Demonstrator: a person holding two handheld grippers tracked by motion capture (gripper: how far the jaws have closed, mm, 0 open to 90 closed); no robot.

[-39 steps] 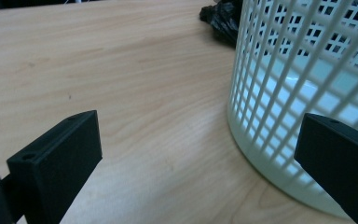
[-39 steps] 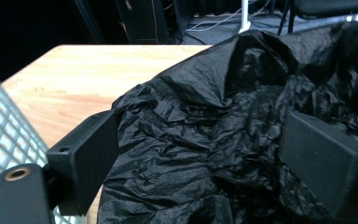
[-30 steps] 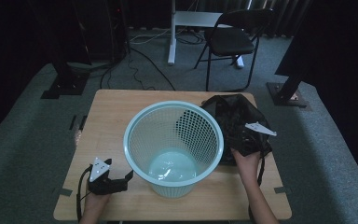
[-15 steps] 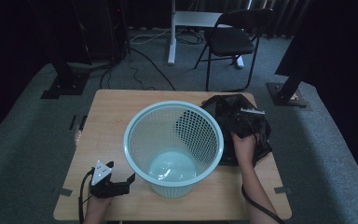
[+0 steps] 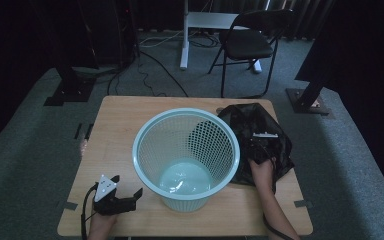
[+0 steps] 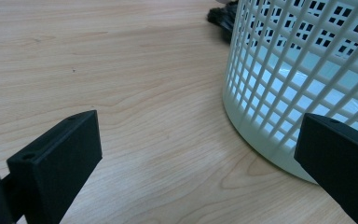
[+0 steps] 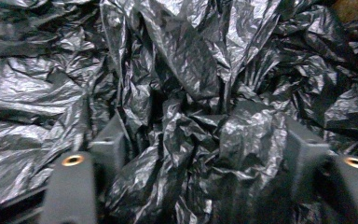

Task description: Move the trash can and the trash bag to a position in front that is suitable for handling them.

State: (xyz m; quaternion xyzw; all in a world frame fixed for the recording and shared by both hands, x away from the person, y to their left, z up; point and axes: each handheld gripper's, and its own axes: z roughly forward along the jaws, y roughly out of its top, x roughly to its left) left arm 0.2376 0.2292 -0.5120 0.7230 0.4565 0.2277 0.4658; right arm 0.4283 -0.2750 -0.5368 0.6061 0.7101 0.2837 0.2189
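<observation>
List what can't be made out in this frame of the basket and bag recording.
- Right gripper, high view: dark against the black plastic bag, so the jaw gap is unreadable.
- Right gripper view: crumpled bag bulges between the jaws; whether they pinch it is unclear.
- Bag's left part, high view: hidden behind the basket.
- Left gripper view: the basket is cut off by the top and right edges.

- One pale green mesh basket (image 5: 186, 152) is standing on one wooden table (image 5: 125, 120).
- One crumpled black plastic bag (image 5: 260, 125) is lying beside it.
- Two grippers are showing: left gripper (image 5: 130, 199), right gripper (image 5: 261, 150).
- One folding chair (image 5: 250, 42) is standing behind.
</observation>
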